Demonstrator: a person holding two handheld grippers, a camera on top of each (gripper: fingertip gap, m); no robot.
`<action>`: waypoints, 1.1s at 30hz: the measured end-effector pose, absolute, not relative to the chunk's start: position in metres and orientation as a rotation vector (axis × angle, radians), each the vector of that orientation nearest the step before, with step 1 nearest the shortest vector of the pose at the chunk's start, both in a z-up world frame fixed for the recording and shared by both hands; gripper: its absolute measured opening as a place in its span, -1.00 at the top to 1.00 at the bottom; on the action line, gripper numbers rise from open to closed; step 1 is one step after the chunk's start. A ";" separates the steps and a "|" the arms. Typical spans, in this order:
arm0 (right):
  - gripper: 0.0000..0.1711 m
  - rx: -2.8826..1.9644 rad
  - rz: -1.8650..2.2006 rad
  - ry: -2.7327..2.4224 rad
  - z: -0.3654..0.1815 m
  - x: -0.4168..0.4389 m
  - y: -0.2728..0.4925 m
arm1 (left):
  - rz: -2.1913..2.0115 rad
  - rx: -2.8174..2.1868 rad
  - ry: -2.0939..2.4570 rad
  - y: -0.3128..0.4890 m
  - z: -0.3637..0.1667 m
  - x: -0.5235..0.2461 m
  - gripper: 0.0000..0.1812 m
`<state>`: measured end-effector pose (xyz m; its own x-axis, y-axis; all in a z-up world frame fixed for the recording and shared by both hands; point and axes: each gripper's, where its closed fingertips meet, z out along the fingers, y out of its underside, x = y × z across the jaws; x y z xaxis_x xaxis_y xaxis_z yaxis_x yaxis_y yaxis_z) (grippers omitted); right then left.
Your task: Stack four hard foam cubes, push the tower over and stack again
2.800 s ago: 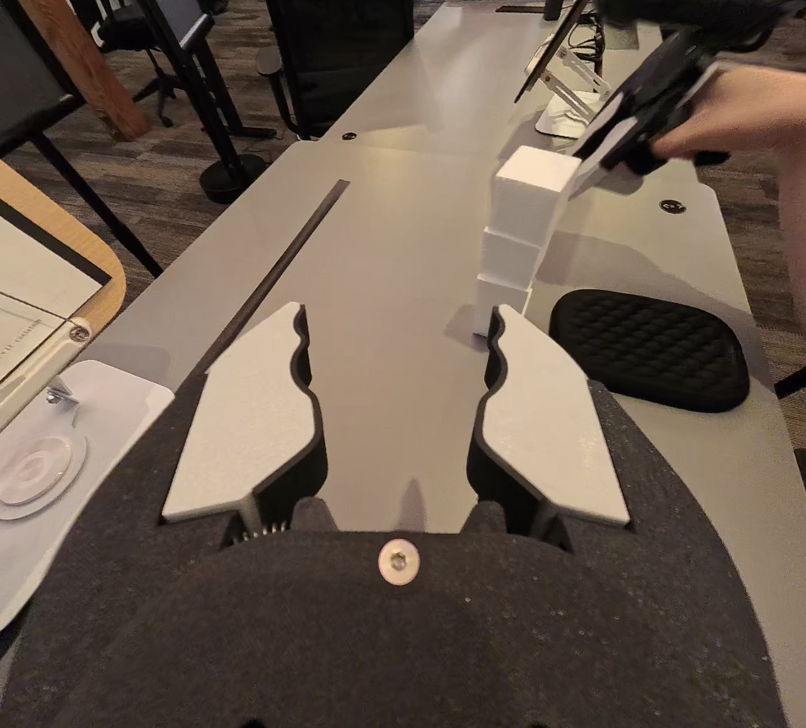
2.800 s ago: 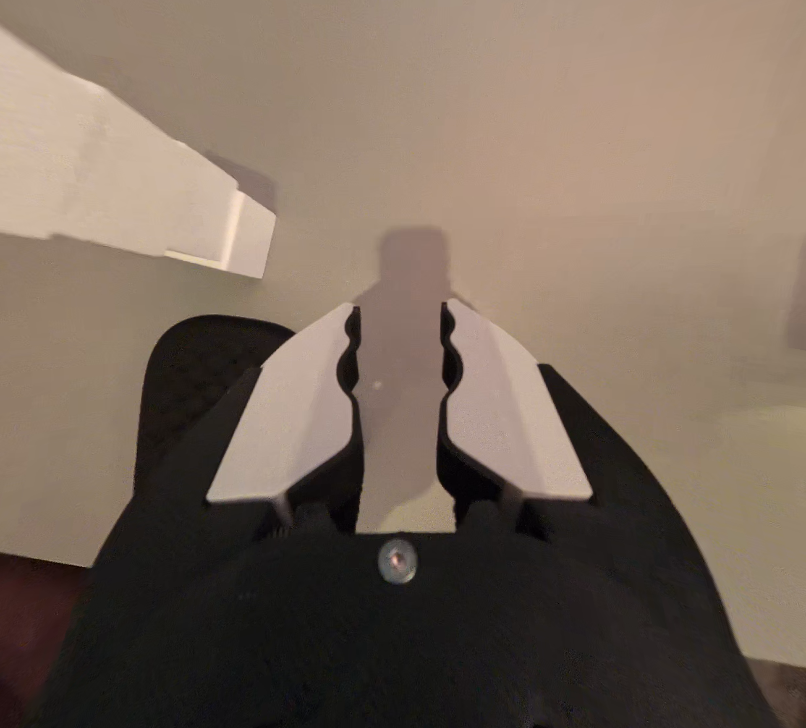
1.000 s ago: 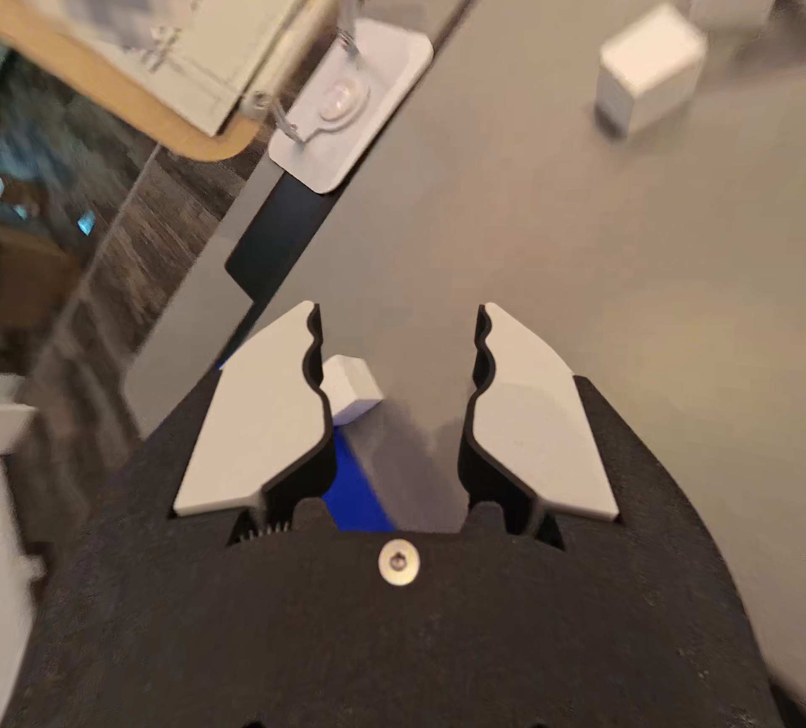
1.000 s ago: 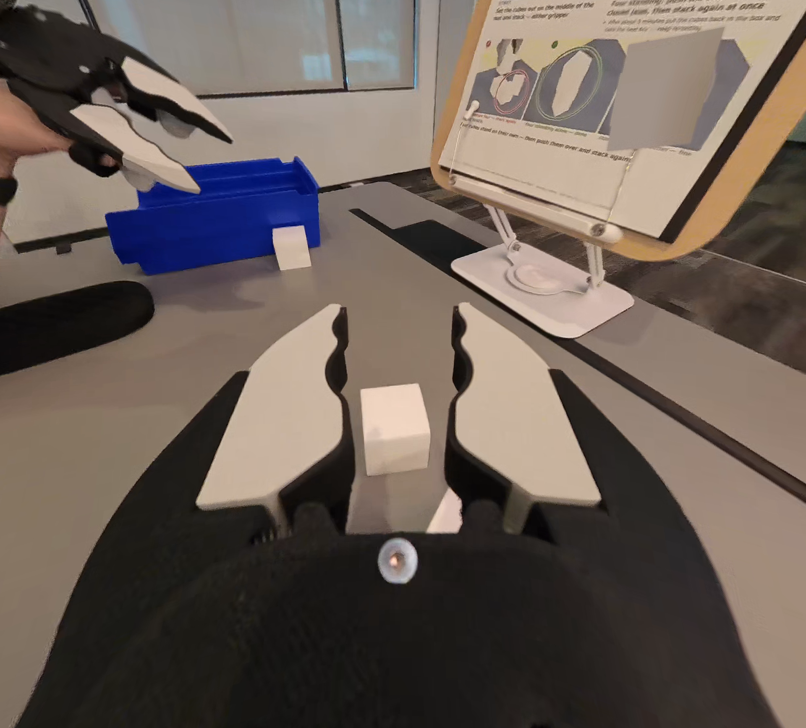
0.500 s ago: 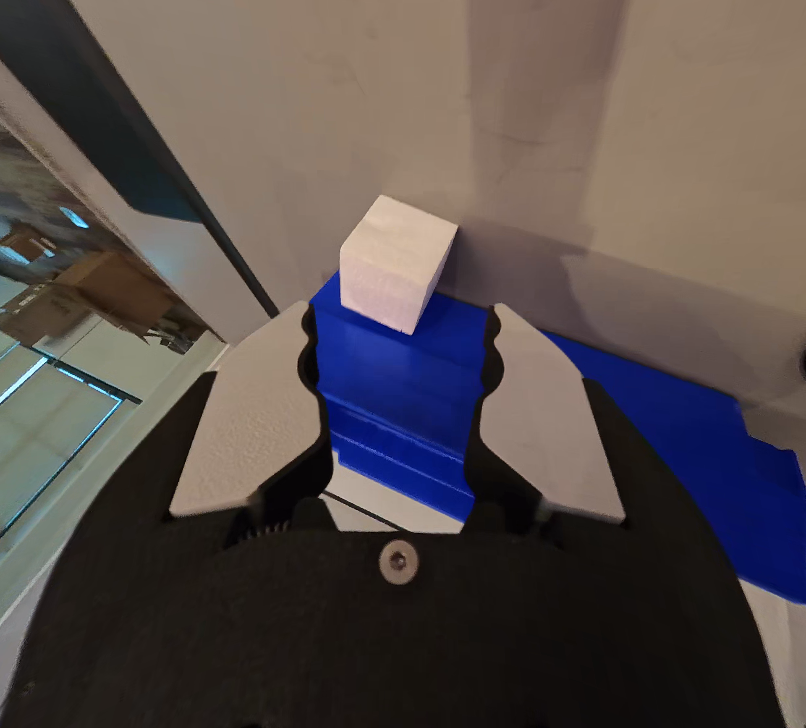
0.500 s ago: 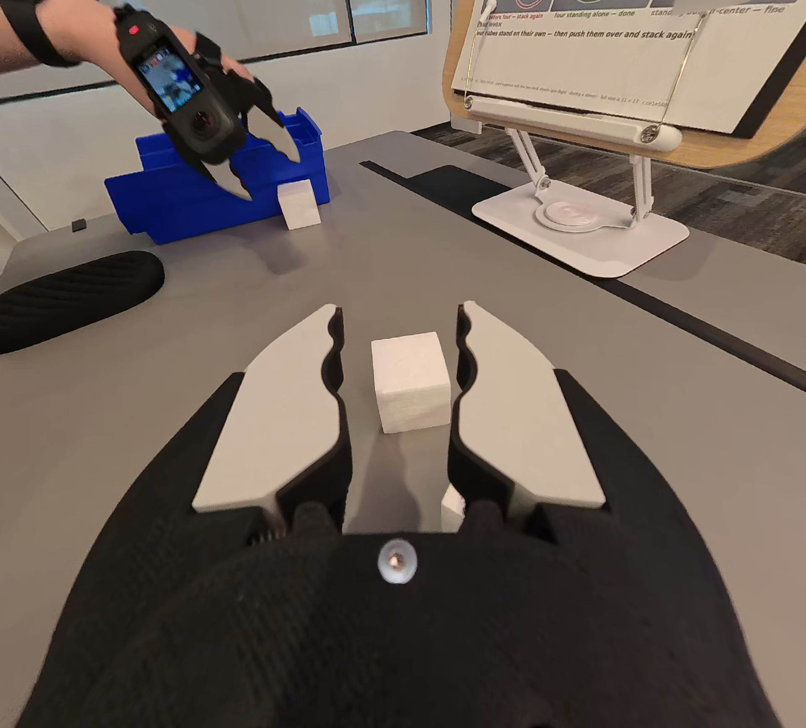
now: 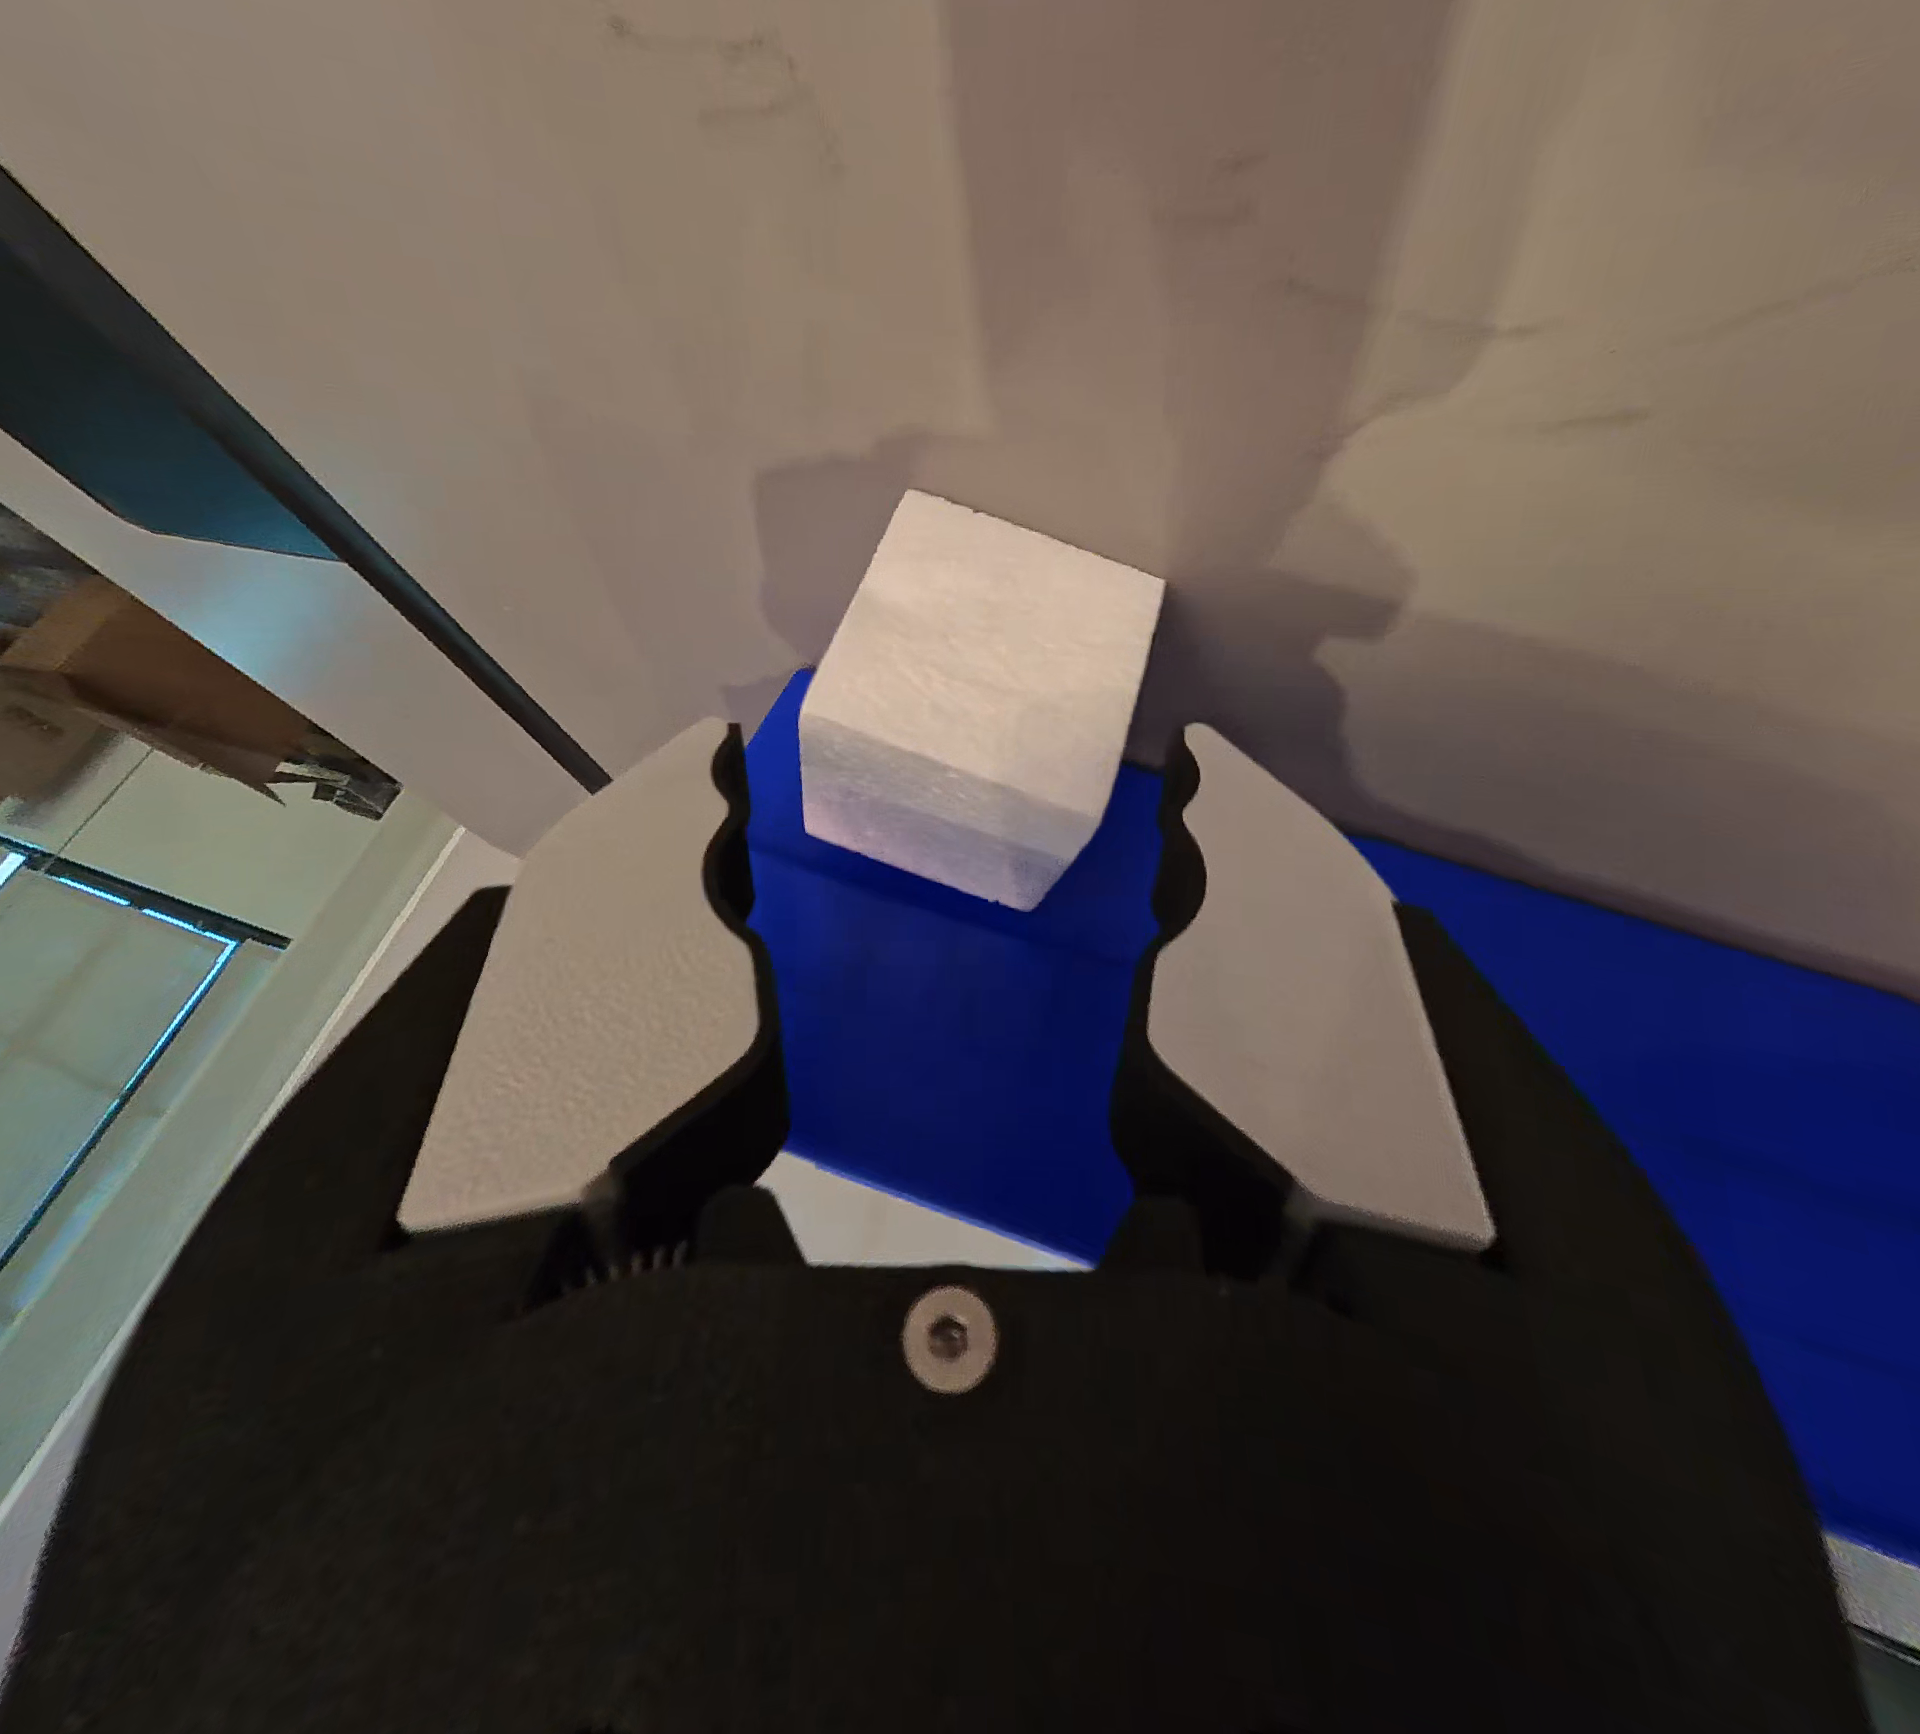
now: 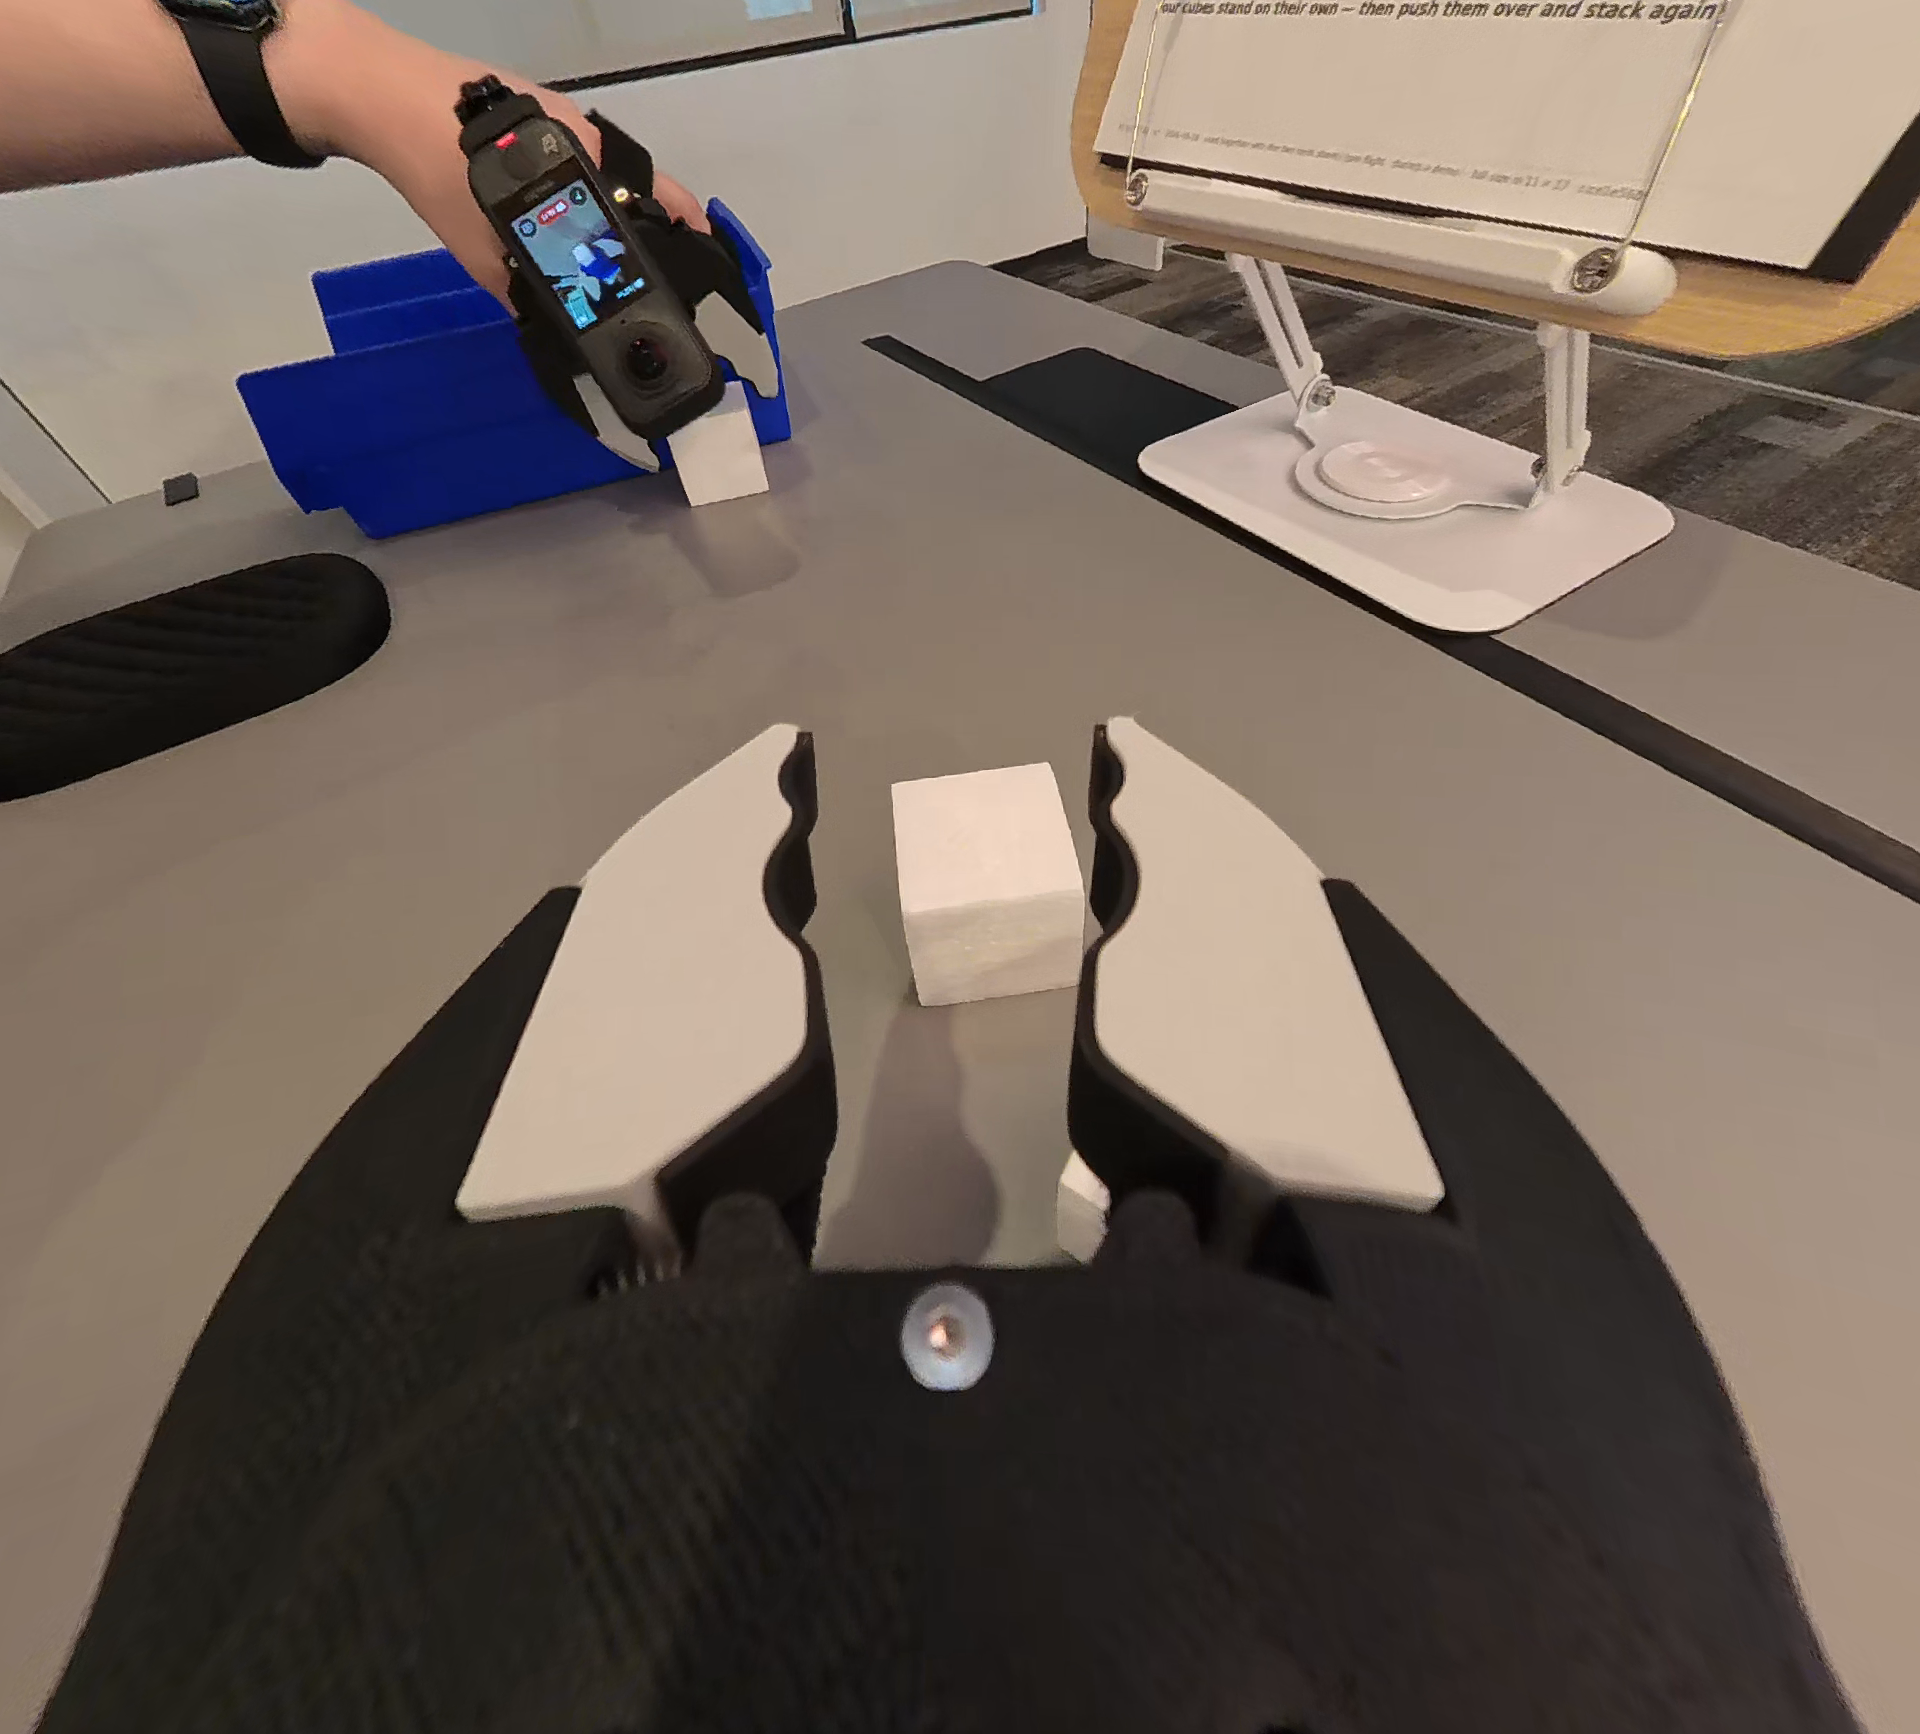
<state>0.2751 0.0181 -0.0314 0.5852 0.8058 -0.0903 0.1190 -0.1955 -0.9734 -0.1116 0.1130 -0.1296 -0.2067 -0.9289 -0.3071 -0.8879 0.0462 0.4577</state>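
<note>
**On the grey desk: two foam cubes, each bracketed by a gripper, neither yet gripped**

On the grey desk [image 8: 1351,801], item one: a white foam cube [image 8: 985,879], resting flat between the fingers of the right gripper [image 8: 951,754]. The jaws stood apart, wider than the cube, with a clear gap on the left and the right finger very near or touching the cube's side; nothing was held. The cube sat toward the fingertips, slightly right of centre.

Item two: a second white cube [image 7: 977,708], lying against the front wall of a blue bin [image 8: 416,427] at the desk's far end. The left gripper [image 7: 956,734] pointed steeply down at it, jaws spread wider than the cube and empty. This cube lay just ahead of the fingertips, turned corner-on to them.

Item three: the edge of another white cube [image 8: 1081,1206], partly hidden under the right gripper's body.

Judgement: restacking had only begun. Each gripper was nearest its own cube; the left would need to advance and square up, while the right needed only to close.

Also present: a document stand [image 8: 1403,531] and a black wrist rest [image 8: 177,656].
</note>
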 end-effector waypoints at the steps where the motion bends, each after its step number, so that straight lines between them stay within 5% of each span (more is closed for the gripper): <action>1: 0.40 -1.676 0.750 -0.780 -0.031 0.275 0.018 | -0.866 1.932 -2.219 0.113 -0.131 -0.112 0.17; 17: 0.41 -1.634 0.765 -0.716 -0.010 0.303 0.012 | -0.717 2.212 -2.325 0.110 -0.109 -0.065 0.30; 24: 0.41 -1.514 0.820 -0.677 0.044 0.347 0.017 | 0.798 2.541 -2.705 0.023 -0.033 0.127 0.31; 33: 0.50 -1.389 0.752 -0.362 0.015 0.439 0.036 | 1.706 2.300 -2.647 0.006 -0.029 0.233 0.31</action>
